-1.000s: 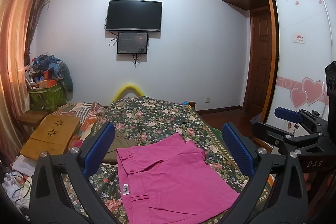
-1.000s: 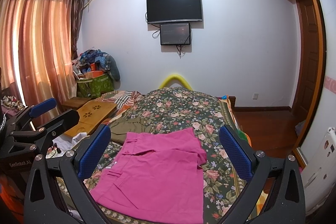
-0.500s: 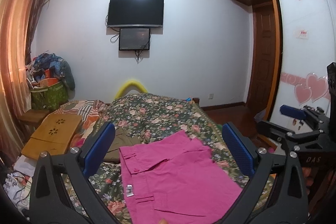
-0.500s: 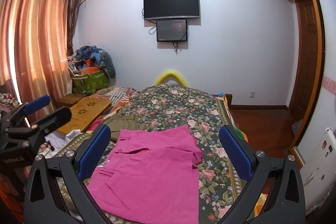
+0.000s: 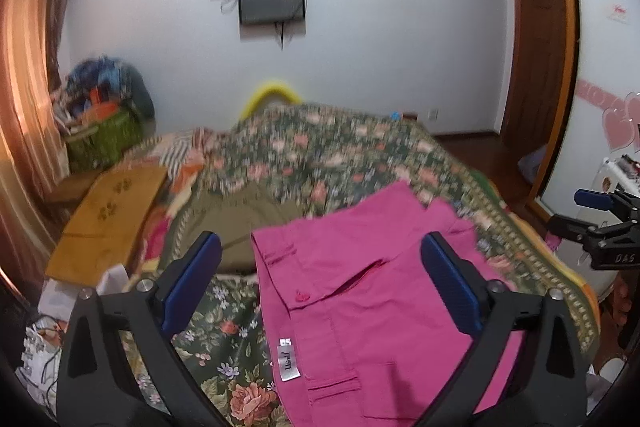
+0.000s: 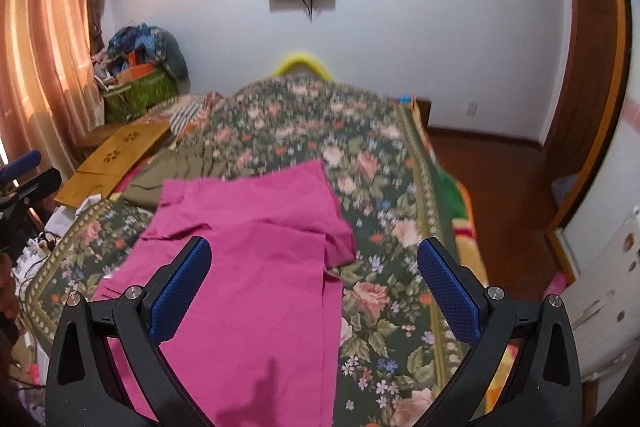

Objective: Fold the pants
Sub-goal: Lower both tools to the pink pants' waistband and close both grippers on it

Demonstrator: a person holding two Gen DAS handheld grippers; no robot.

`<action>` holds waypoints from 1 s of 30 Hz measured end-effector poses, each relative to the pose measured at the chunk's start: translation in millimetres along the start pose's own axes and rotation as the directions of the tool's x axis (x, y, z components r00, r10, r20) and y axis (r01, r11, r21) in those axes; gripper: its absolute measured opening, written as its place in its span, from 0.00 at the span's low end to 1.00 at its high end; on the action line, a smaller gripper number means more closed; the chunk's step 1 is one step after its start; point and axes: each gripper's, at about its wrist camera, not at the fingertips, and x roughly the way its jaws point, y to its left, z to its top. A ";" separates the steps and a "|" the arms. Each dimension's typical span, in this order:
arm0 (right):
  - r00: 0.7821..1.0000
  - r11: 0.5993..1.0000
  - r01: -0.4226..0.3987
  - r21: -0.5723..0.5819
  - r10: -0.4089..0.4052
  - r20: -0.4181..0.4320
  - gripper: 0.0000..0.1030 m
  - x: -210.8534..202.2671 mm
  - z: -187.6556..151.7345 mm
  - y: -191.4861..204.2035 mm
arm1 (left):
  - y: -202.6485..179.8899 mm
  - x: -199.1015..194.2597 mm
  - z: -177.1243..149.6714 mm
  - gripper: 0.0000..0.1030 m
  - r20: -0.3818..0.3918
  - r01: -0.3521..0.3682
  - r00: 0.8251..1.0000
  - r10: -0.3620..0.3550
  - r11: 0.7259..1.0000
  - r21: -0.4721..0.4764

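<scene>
Pink pants (image 5: pixel 372 291) lie flat on the floral bedspread (image 5: pixel 320 147), waistband with button and white label toward the left. They also show in the right wrist view (image 6: pixel 256 267), leg ends at the right. My left gripper (image 5: pixel 320 263) is open and empty, above the waistband area. My right gripper (image 6: pixel 314 271) is open and empty, above the leg part near the pants' right edge. The right gripper also shows at the far right of the left wrist view (image 5: pixel 600 223).
Olive-green garment (image 5: pixel 240 219) lies on the bed behind the pants. A wooden lap table (image 5: pixel 108 211) sits at the bed's left. A green basket of clutter (image 5: pixel 104 135) stands by the curtain. The bed's right edge (image 6: pixel 460 227) drops to the wood floor.
Both grippers have tilted down and moved closer to the bed; the pants now fill more of each view. Both stay open.
</scene>
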 end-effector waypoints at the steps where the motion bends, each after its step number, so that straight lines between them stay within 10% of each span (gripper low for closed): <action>1: 1.000 1.000 -0.010 0.008 0.010 -0.022 0.93 8.6 -1.7 -3.8 | 2.0 10.7 -2.8 0.87 -0.024 0.003 1.000 -0.003 1.000 -0.002; 22: 0.904 0.967 -0.209 0.143 0.247 -0.349 0.10 141.3 -30.5 -29.2 | -10.6 128.2 -66.2 0.46 -0.404 0.214 0.884 -0.237 0.972 -0.102; 30: 0.897 0.974 -0.214 0.079 0.228 -0.379 0.06 132.9 -43.4 -24.7 | -14.6 124.2 -82.8 0.40 -0.451 0.236 0.853 -0.263 0.965 -0.116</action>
